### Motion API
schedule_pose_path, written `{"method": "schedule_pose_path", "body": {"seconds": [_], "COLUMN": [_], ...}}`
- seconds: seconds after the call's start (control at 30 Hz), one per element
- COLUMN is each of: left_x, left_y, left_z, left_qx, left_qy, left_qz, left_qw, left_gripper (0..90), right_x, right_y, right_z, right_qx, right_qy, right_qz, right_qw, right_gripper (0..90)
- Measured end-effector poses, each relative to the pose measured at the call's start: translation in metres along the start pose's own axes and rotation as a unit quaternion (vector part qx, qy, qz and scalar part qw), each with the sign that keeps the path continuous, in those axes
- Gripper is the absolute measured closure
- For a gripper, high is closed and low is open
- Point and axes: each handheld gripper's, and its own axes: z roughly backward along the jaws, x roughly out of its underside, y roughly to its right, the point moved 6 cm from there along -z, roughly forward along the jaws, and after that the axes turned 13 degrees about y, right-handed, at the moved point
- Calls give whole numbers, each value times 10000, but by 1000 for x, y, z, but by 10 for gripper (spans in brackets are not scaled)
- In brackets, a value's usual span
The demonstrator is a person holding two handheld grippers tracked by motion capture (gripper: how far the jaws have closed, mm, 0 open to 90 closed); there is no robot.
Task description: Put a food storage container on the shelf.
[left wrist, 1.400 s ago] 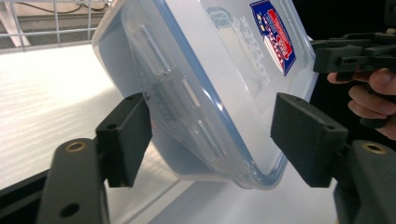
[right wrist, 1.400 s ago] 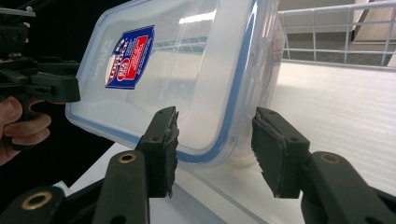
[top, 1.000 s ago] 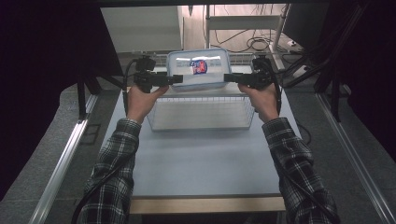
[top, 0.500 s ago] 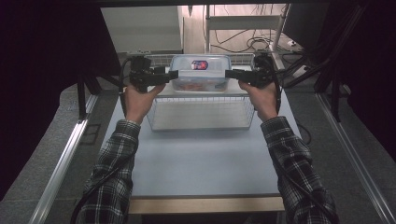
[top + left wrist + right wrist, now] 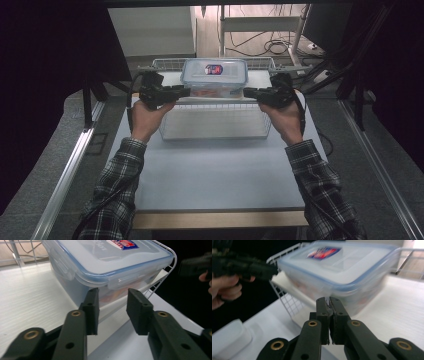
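Container (image 5: 214, 78) on wire basket (image 5: 215, 122) at desk's far side | rigid, slick plastic, probably light; grip under lid rim | left gripper (image 5: 112, 312) jaws just narrowing, apart, holding nothing | right gripper (image 5: 329, 315) jaws closed, holding nothing.

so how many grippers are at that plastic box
2. The left gripper is at the left end of the plastic box; its jaws have just been closing but are apart, with nothing between them. The right gripper is at the right end, shut.

Grey floor (image 5: 60, 150) flanks the table (image 5: 215, 175) (pale-topped), cables (image 5: 272, 47) behind.
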Motion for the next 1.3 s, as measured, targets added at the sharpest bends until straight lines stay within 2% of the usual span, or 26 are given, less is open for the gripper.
{"method": "schedule_pose_path", "body": {"seconds": [0.1,0.17,0.37,0.5,0.57,0.67,0.8,0.97,1.03,1.13,1.3], "left_x": [2,2,4,6,7,8,14,27,35,46,69], "left_y": [1,2,2,3,4,7,13,22,27,33,41], "left_z": [-7,-10,-16,-19,-19,-15,-7,4,9,14,22], "left_qx": [-39,-60,-97,-76,-37,68,237,380,449,446,536], "left_qy": [-94,-117,-184,-208,-201,-147,-50,141,102,24,-93], "left_qz": [-92,-163,-206,-193,-200,-176,-158,-197,-288,-459,-494], "left_qw": [9999,9998,9996,9996,9996,9997,9996,9990,9985,9979,9973], "left_gripper": [677,686,700,702,698,684,589,406,353,291,211], "right_x": [6,7,7,7,7,8,13,23,29,38,56], "right_y": [-5,-3,8,16,17,15,5,-10,-16,-24,-31], "right_z": [-14,-20,-26,-27,-27,-24,-18,-10,-8,-3,5], "right_qx": [12,104,203,362,305,243,113,-40,-97,-162,-258], "right_qy": [-220,-264,-245,-232,-194,-123,-55,-24,-63,-89,-171], "right_qz": [205,226,41,13,-79,-90,-33,144,177,221,318], "right_qw": [9995,9993,9995,9991,9993,9996,9999,9999,9998,9996,9990], "right_gripper": [858,858,863,862,853,838,760,613,544,455,347]}}
